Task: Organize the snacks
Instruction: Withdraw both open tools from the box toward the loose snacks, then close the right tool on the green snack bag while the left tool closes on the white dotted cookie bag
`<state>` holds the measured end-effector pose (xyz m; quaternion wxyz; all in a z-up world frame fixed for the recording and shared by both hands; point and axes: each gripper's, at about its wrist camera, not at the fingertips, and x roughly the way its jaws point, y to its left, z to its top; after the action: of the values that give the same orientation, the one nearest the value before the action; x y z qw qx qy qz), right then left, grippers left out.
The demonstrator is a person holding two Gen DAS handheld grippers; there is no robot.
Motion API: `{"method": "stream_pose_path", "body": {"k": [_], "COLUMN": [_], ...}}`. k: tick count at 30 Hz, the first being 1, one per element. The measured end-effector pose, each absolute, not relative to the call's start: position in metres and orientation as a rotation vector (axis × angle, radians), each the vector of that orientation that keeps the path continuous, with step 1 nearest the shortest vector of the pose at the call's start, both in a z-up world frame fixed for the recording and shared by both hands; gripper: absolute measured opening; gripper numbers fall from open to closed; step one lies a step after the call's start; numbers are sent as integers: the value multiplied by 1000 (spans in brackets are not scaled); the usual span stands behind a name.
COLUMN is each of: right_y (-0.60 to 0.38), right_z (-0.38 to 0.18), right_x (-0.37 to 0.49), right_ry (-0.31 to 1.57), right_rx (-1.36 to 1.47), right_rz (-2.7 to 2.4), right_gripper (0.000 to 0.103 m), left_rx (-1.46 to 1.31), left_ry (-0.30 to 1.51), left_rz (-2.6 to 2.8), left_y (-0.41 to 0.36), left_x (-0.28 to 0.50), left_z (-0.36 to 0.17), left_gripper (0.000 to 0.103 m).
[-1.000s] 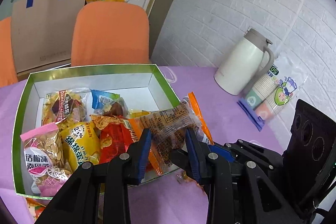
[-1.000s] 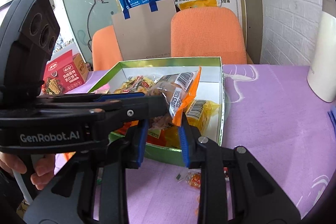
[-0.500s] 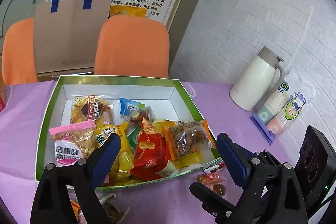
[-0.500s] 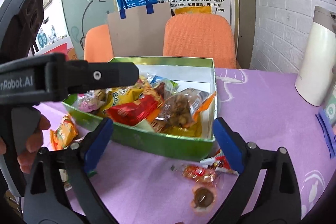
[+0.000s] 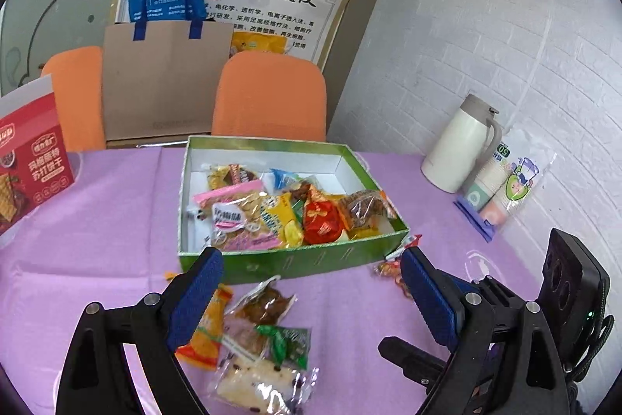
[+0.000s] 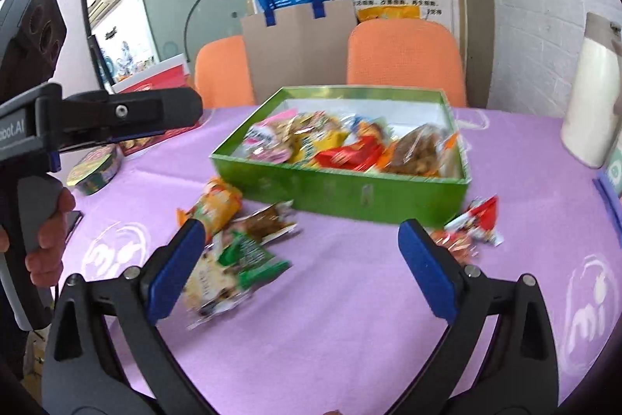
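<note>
A green box (image 5: 311, 261) (image 6: 342, 191) on the purple tablecloth holds several snack packets, among them an orange-edged clear one (image 5: 365, 209) (image 6: 421, 148) at its right end. Loose packets (image 5: 256, 345) (image 6: 229, 251) lie in front of the box to the left, small red wrappers (image 5: 392, 265) (image 6: 476, 224) to the right. My left gripper (image 5: 311, 302) is open and empty, hanging above the loose packets. My right gripper (image 6: 301, 271) is open and empty too, short of the box's front wall. The left tool (image 6: 97, 119) shows at the left of the right wrist view, held by a hand.
A white thermos (image 5: 458, 146) (image 6: 593, 96) and a bag of paper cups (image 5: 505, 189) stand at the right. A red snack carton (image 5: 31, 158) sits at the left, a round tin (image 6: 95, 168) near it. Orange chairs (image 5: 272, 96) and a paper bag (image 5: 163, 80) line the far side.
Both grippers opened and dropped the orange-edged packet into the box's right end, then pulled back and up from the box, so the loose packets in front came into view.
</note>
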<state>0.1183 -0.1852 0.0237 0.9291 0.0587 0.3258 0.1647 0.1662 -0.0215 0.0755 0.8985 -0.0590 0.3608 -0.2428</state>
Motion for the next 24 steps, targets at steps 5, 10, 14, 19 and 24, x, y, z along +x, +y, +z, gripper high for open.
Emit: {"method": "stream_pose_path", "body": {"k": [5, 10, 14, 19, 24], "right_y": [-161, -147, -135, -127, -146], "right_z": [-4, -21, -28, -41, -33], "right_x": [116, 129, 144, 162, 145], "right_ry": [756, 808, 825, 888, 858], "right_rx": [148, 133, 121, 103, 111], "right_rz": [393, 420, 464, 476, 463], "right_gripper": [99, 94, 85, 35, 20], "left_rx": [-161, -211, -191, -180, -112], "left_ry": [842, 883, 918, 941, 937], "left_rz": [-479, -482, -497, -521, -516], "left_y": [13, 44, 51, 43, 22], "left_x": [147, 118, 105, 104, 110], "left_z": [41, 5, -15, -25, -29], "left_gripper": [94, 94, 94, 94, 94]}}
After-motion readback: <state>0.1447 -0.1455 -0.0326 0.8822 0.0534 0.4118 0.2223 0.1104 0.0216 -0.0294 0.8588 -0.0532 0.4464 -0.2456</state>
